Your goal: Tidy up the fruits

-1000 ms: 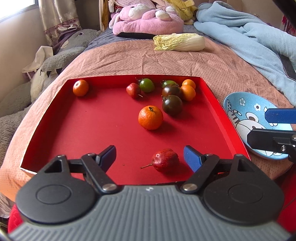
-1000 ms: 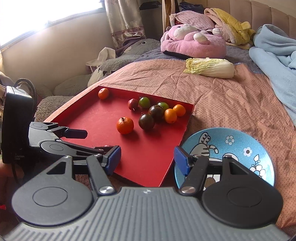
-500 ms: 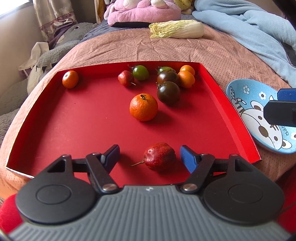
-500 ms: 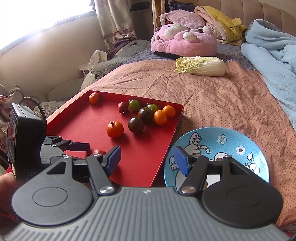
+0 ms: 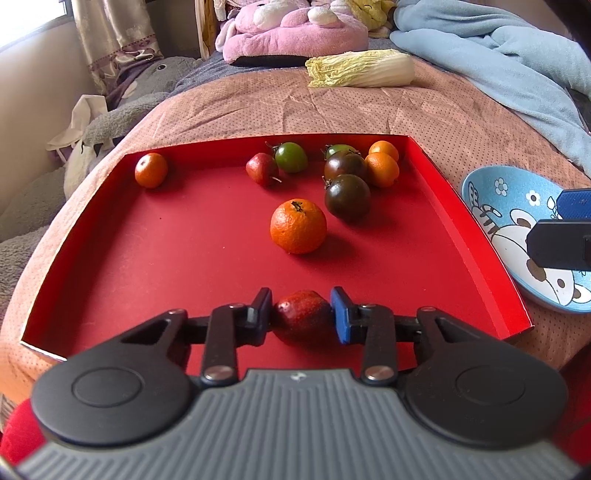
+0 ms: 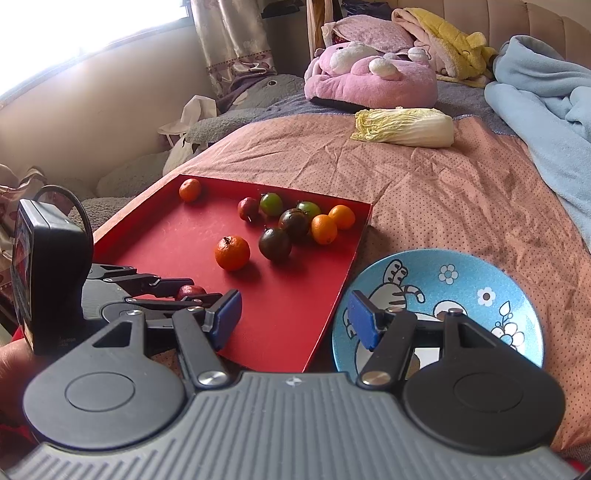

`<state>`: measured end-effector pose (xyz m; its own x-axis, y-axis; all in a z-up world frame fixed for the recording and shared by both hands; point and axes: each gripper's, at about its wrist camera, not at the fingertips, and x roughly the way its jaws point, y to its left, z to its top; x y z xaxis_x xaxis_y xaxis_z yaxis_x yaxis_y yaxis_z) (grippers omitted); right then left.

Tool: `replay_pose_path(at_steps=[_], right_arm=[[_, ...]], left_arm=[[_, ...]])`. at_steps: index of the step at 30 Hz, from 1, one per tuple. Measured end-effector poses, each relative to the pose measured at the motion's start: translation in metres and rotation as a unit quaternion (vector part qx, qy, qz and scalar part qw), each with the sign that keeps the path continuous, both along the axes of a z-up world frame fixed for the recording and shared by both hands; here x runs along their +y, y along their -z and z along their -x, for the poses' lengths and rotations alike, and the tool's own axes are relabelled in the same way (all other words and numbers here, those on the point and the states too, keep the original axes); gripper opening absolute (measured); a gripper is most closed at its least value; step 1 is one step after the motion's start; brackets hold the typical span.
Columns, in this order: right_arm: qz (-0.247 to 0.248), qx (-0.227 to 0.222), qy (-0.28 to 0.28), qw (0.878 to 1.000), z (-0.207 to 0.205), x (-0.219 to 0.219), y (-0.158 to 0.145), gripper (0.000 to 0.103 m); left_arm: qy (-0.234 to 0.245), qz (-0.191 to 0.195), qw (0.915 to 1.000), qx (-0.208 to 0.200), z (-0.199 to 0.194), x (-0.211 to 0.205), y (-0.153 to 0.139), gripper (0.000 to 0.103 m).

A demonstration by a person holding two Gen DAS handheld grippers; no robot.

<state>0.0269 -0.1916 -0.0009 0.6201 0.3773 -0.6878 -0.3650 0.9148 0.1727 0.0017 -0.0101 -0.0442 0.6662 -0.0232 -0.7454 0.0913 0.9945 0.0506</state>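
My left gripper (image 5: 301,319) is shut on a small red pear-shaped fruit (image 5: 301,321) at the near edge of the red tray (image 5: 110,258); the fruit also shows in the right wrist view (image 6: 190,291). Farther in lie a mandarin (image 5: 298,226), dark tomatoes (image 5: 347,197), green tomatoes (image 5: 291,157), small oranges (image 5: 382,170), another red fruit (image 5: 261,169) and an orange fruit (image 5: 150,170) at the far left. My right gripper (image 6: 293,319) is open and empty, over the gap between the tray (image 6: 288,314) and the blue cartoon plate (image 6: 461,291).
The tray and plate (image 5: 517,236) rest on a pink dotted bedspread (image 5: 332,110). A napa cabbage (image 5: 362,68) lies beyond the tray. A pink plush toy (image 5: 291,29), a light blue blanket (image 5: 498,62) and grey plush (image 5: 122,114) surround it.
My left gripper's fingers have closed from wide open onto the red pear-shaped fruit. The right gripper has shifted slightly and stays open.
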Motion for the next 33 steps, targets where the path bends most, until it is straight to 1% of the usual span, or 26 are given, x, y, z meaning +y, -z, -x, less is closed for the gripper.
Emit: replay_pose_path(at_steps=[2,6,11,12,13,17,22,25,28,31,33], right_arm=[[0.0,0.001,-0.002,1.0,-0.002,0.002,0.001,0.069],[-0.001,-0.004,-0.013,1.0,-0.01,0.013,0.004,0.069],[-0.004,-0.006,-0.042,0.999,-0.028,0.044,0.012,0.069],[-0.003,-0.004,-0.047,0.999,-0.032,0.051,0.014,0.068],[-0.002,0.0,-0.052,0.999,-0.038,0.06,0.019,0.062],[-0.007,0.026,-0.058,0.998,-0.059,0.085,0.037,0.054],[0.015,0.034,-0.065,0.997,-0.08,0.112,0.055,0.049],[0.022,0.039,-0.061,0.997,-0.091,0.12,0.062,0.049],[0.019,0.042,-0.065,0.997,-0.101,0.127,0.066,0.049],[0.035,0.04,-0.07,0.996,-0.105,0.136,0.068,0.047],[0.036,0.036,-0.07,0.996,-0.105,0.137,0.068,0.046]], left_arm=[[-0.003,0.008,1.0,0.0,0.0,0.004,-0.002,0.038],[-0.015,0.006,0.9999,-0.005,-0.001,0.014,-0.006,0.038],[-0.037,0.001,0.9993,-0.005,-0.002,0.031,-0.007,0.038],[-0.041,0.0,0.9991,-0.004,-0.003,0.035,-0.006,0.038],[-0.046,0.0,0.999,-0.002,-0.003,0.039,-0.006,0.038],[-0.059,0.012,0.9982,0.001,-0.003,0.052,-0.004,0.038],[-0.058,0.018,0.9982,-0.002,-0.005,0.055,-0.003,0.038],[-0.06,0.023,0.9979,-0.004,-0.004,0.058,-0.003,0.038],[-0.06,0.021,0.998,-0.006,-0.004,0.058,-0.002,0.038],[-0.06,0.023,0.9979,-0.008,-0.003,0.059,-0.002,0.038],[-0.062,0.027,0.9977,-0.008,-0.003,0.06,-0.002,0.038]])
